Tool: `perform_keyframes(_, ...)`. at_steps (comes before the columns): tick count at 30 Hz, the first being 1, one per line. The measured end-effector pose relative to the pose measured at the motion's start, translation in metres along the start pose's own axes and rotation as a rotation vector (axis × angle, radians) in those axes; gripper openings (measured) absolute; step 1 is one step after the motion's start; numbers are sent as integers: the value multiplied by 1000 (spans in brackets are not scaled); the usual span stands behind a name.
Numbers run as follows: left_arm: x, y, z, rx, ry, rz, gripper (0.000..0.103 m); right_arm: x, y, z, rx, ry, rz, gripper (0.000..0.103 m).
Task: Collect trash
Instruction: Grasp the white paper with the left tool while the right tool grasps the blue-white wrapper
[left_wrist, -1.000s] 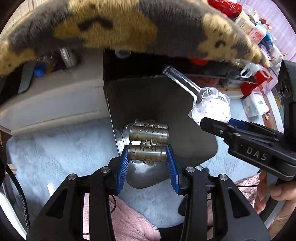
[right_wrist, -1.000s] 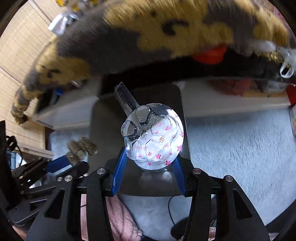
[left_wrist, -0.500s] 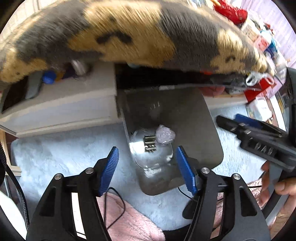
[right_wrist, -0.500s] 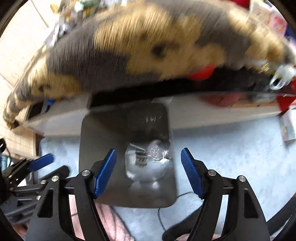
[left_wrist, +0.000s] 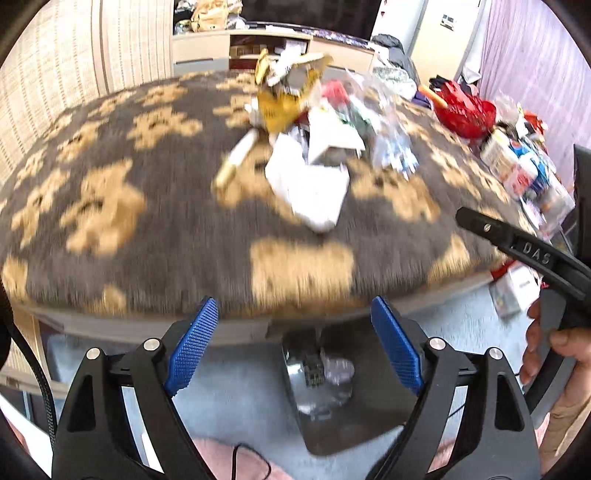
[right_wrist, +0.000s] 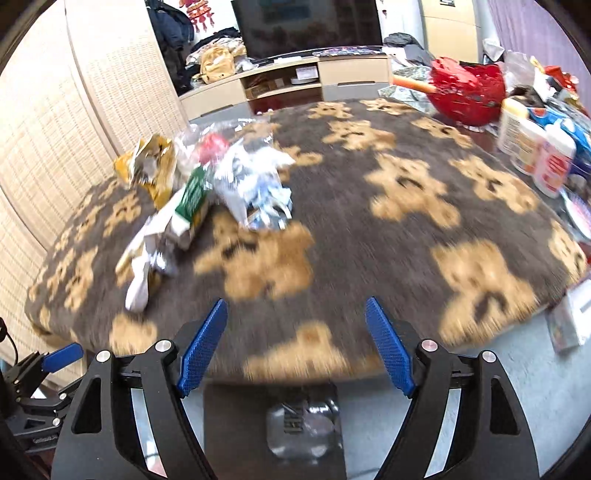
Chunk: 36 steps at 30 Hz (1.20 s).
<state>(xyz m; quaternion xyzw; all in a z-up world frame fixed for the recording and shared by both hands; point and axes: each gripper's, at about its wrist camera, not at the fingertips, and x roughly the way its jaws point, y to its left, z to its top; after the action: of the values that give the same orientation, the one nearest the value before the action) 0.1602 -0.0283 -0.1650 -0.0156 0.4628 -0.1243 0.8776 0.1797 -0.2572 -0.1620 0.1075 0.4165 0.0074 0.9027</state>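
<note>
Left gripper (left_wrist: 295, 343) and right gripper (right_wrist: 295, 345) both spread wide, holding nothing. Crumpled wrappers (right_wrist: 207, 192) heaped on fuzzy bear-print blanket (right_wrist: 369, 236). Dark square bin (left_wrist: 354, 406) sits below on pale carpet.

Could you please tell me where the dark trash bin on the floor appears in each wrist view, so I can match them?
Left wrist: the trash bin sits at bottom centre-right, below the table edge, between the open fingers.
Right wrist: the trash bin sits at bottom centre, under the table edge.
Shared landmark: the bear-patterned table cover.
</note>
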Motion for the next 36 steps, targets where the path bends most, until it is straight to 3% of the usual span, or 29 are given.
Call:
perform_keyframes(7, 27, -6, 39, 17, -21, 4, 72, 35, 8, 31, -12, 0, 44, 59)
perform_keyframes(12, 51, -10, 49, 30, -8, 19, 61, 57, 9, 47, -9, 7, 54, 56)
perform_keyframes(14, 58, -8, 50, 27, 7, 21, 50, 65, 9, 50, -8, 15, 61, 54)
perform_keyframes(17, 61, -2, 49, 15, 10, 10, 35, 75, 10, 51, -13, 29, 76, 43)
perform_keyframes(19, 61, 2, 49, 8, 8, 2, 24, 79, 12, 51, -22, 43, 88, 22)
perform_keyframes(20, 59, 5, 49, 6, 6, -5, 12, 79, 13, 50, -25, 46, 89, 20)
perform_keyframes(21, 58, 7, 48, 3, 6, -11, 8, 79, 14, 50, -28, 46, 86, 18)
perform_keyframes(29, 29, 12, 34, 5, -13, -19, 3, 48, 10, 29, -27, 55, 68, 15)
perform_keyframes(36, -3, 4, 0, 13, -3, -39, 2, 12, 2, -14, -13, 92, 69, 15)
